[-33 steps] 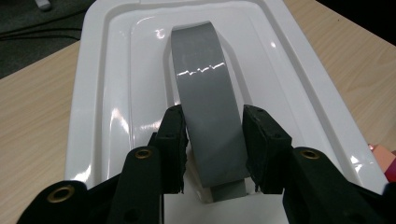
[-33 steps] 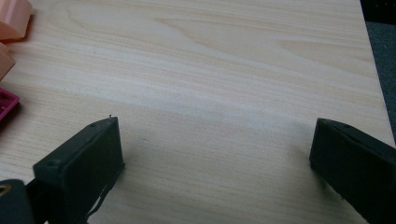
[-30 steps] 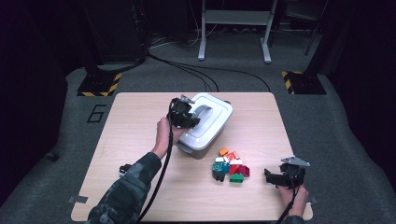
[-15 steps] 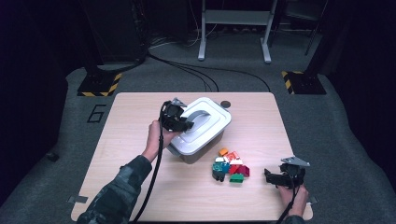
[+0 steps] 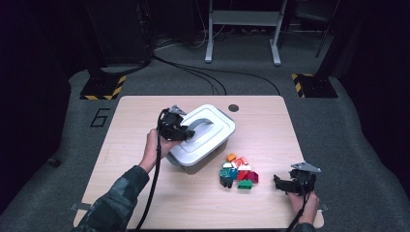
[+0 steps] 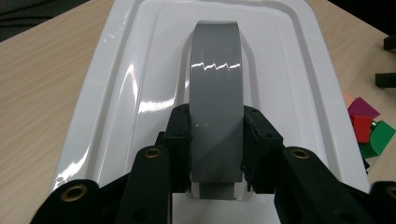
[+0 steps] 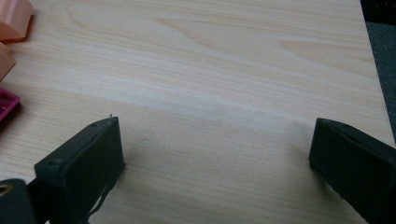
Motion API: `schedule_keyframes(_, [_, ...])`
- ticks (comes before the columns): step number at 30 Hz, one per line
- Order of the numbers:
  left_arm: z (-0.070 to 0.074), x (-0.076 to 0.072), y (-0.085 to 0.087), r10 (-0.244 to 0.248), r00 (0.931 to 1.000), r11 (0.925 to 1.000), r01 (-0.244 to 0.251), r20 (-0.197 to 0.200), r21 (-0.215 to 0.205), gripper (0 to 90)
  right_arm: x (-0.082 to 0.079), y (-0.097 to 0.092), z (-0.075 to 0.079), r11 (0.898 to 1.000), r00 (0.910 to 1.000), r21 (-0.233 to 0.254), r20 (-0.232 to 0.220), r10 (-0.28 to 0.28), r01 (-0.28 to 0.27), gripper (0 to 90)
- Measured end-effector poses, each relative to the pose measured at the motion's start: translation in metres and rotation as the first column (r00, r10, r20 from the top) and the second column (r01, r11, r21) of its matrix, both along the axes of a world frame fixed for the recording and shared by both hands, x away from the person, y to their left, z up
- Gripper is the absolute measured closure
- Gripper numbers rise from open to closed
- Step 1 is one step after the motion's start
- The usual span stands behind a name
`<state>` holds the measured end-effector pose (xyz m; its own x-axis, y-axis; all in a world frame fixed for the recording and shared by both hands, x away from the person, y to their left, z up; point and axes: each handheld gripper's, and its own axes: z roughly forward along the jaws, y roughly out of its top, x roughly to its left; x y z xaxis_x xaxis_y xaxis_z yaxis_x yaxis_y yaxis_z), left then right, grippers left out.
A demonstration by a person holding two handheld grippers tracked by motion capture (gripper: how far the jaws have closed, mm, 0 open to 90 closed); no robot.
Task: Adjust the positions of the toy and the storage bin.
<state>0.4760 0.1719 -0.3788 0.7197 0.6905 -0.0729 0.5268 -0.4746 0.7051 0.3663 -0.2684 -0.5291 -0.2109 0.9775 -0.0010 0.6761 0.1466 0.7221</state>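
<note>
A white plastic box (image 5: 193, 162) with a white lid (image 5: 215, 133) sits at mid-table. My left gripper (image 5: 181, 131) is shut on the lid's grey arched handle (image 5: 202, 124) at its near end. In the left gripper view the pads (image 6: 180, 140) press both sides of that handle (image 6: 217, 88) over the lid (image 6: 121, 93). A pile of small coloured bricks (image 5: 238, 171) lies right of the box. My right gripper (image 5: 285, 183) rests low at the front right, jaws wide apart over bare wood (image 7: 215, 154).
The wooden table (image 5: 135, 116) has a dark round hole (image 5: 234, 108) near its far edge. Orange (image 7: 11, 18) and magenta bricks (image 7: 7, 102) sit at the left edge of the right gripper view. Cables and stands occupy the dark floor beyond.
My left hand and gripper have moved left and toward the person, and the white box with its lid has shifted along with them. The right gripper has stayed put.
</note>
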Motion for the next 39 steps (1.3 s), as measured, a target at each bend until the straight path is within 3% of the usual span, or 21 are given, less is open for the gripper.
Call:
schedule_keyframes(6, [0.001, -0.004, 0.001, -0.011, 0.9999, 0.9998, 0.01, 0.004, 0.018, 66.0, 0.0, 0.0, 0.0, 1.0, 1.0, 0.002, -0.004, -0.004, 0.004, 2.1])
schedule_keyframes(12, [0.004, 0.006, -0.013, 0.006, 0.9999, 0.9994, -0.006, 0.008, 0.034, 57.8, 0.0, 0.0, 0.0, 1.0, 1.0, 0.001, -0.003, -0.005, 0.005, 2.2])
schedule_keyframes(15, [0.003, 0.01, -0.02, 0.007, 1.0, 0.9986, -0.007, 0.003, 0.052, 65.7, 0.0, 0.0, 0.0, 1.0, 1.0, 0.002, -0.005, -0.006, 0.006, 2.3])
schedule_keyframes(23, [0.005, 0.009, -0.023, 0.003, 1.0, 0.9976, -0.004, 0.006, 0.069, 66.5, 0.0, 0.0, 0.0, 1.0, 1.0, 0.003, -0.003, -0.006, 0.006, 2.5])
schedule_keyframes(31, [0.01, 0.005, -0.02, 0.001, 0.9994, 0.998, -0.003, 0.034, 0.063, 66.7, 0.0, 0.0, 0.0, 1.0, 1.0, 0.002, -0.002, -0.005, 0.005, 2.8])
schedule_keyframes(39, [0.027, 0.002, -0.017, 0.006, 0.9979, 0.9988, -0.009, 0.064, 0.047, 66.7, 0.0, 0.0, 0.0, 1.0, 1.0, 0.003, -0.002, -0.004, 0.004, 2.9])
